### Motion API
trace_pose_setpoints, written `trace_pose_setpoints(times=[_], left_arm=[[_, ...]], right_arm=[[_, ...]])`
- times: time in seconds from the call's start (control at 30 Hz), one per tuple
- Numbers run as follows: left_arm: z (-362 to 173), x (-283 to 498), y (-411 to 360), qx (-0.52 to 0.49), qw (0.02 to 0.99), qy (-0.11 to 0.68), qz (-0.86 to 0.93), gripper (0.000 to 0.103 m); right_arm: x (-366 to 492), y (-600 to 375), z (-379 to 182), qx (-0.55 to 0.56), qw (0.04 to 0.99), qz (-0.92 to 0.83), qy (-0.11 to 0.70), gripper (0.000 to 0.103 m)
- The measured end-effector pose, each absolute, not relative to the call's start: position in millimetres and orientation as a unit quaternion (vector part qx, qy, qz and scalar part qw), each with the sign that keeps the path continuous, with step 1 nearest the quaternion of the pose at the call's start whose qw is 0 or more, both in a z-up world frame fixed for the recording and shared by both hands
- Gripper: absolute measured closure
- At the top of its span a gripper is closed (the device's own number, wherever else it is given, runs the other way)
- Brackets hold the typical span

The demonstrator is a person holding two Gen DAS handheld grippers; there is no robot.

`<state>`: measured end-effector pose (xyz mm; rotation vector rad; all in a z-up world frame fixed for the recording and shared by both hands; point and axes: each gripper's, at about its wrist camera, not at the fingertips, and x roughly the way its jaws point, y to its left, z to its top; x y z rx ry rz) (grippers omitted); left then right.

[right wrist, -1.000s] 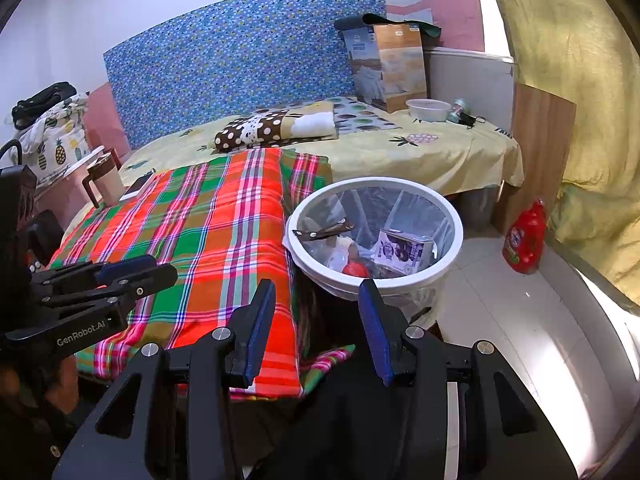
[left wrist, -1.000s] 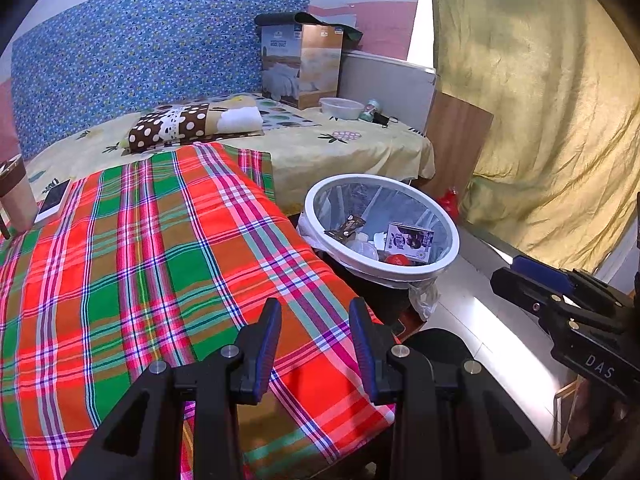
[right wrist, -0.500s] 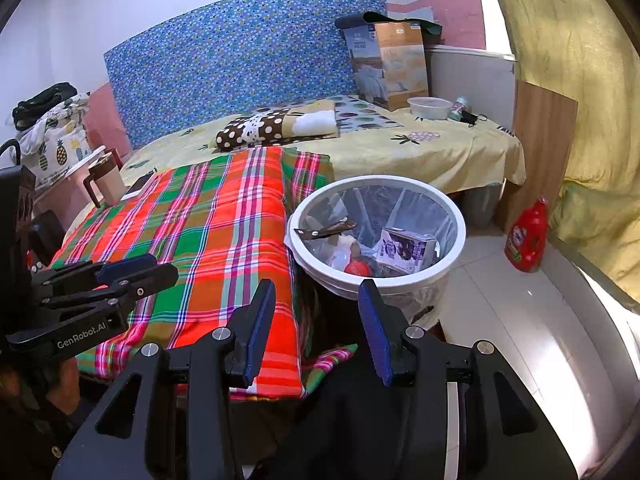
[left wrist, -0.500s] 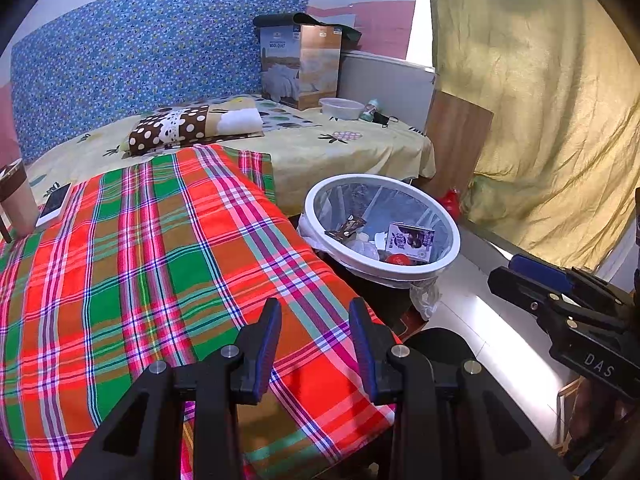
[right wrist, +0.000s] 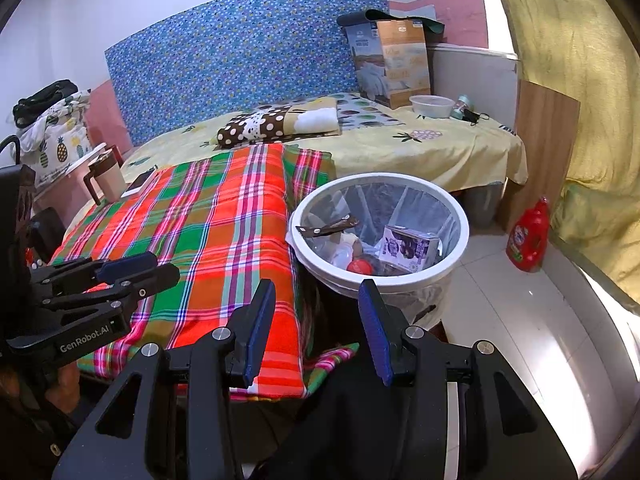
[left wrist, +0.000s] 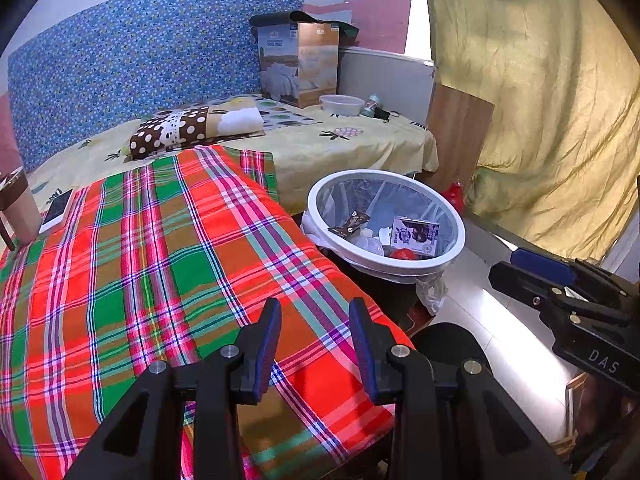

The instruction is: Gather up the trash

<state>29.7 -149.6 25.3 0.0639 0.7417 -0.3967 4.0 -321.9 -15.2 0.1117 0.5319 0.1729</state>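
The left gripper (left wrist: 314, 346) hovers with jaws apart and empty over the plaid blanket (left wrist: 160, 264) at the bed's near edge. Right of it, the white trash bin (right wrist: 460, 216) stands on the floor against the bed's side, holding a small carton (right wrist: 408, 248) and wrappers. The right gripper (right wrist: 318, 326) hangs before the bin, jaws wide apart and empty.

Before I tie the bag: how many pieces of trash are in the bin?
4 visible: brown wrapper on the left rim, carton right, red piece and white wad in the middle; more may be buried.

The left gripper (left wrist: 314, 336) hangs open over the plaid blanket (left wrist: 160, 264), the trash bin (left wrist: 386, 224) beside the bed's edge.
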Motion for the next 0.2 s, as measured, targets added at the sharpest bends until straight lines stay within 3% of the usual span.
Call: trace_pose_setpoints(times=[0.2], left_arm=[[25.2, 29.1, -149.4, 0.035, 0.914, 0.357, -0.189, 0.068]], right_arm=[[3.9, -322.0, -14.8, 0.055, 0.960, 0.085, 0.263, 0.058]])
